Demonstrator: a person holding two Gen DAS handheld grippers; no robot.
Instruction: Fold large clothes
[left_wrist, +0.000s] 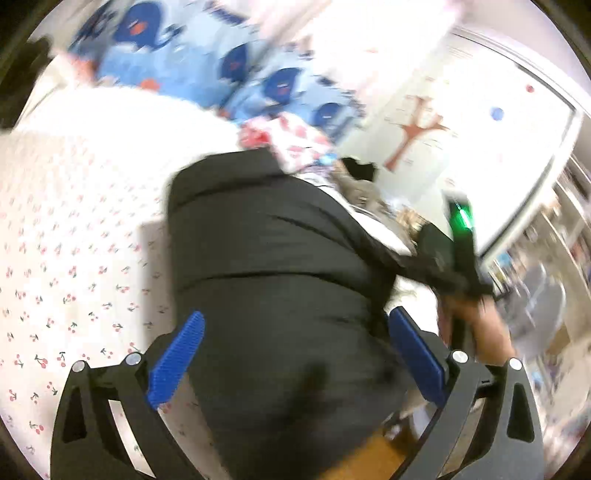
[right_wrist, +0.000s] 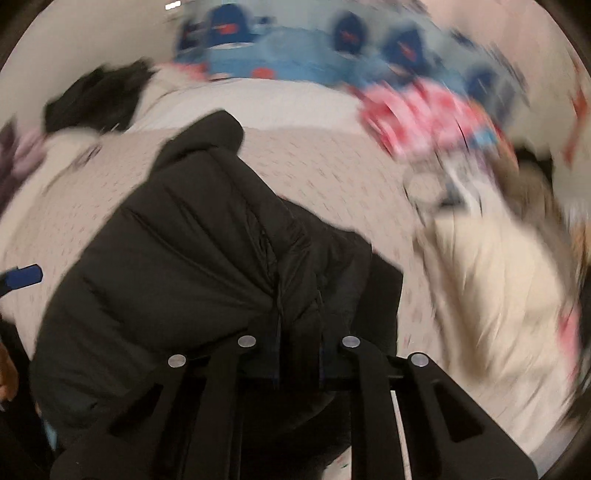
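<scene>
A black puffer jacket (left_wrist: 273, 258) lies bunched on the cherry-print bed sheet (left_wrist: 74, 240). My left gripper (left_wrist: 295, 354) is open, its blue pads (left_wrist: 177, 362) standing on either side of the jacket's near end. My right gripper (right_wrist: 299, 354) is shut on a fold of the black jacket (right_wrist: 184, 258), and its pads are hidden in the cloth. The right gripper also shows in the left wrist view (left_wrist: 461, 258), at the jacket's right edge. A blue pad of the left gripper (right_wrist: 22, 277) shows at the left edge of the right wrist view.
A blue cartoon-print blanket (left_wrist: 207, 66) lies at the far end of the bed. A red-and-white patterned cloth (left_wrist: 291, 140) and a beige garment (right_wrist: 498, 277) lie to the right. Another dark garment (right_wrist: 99, 99) lies far left. A white wall (left_wrist: 461, 122) is to the right.
</scene>
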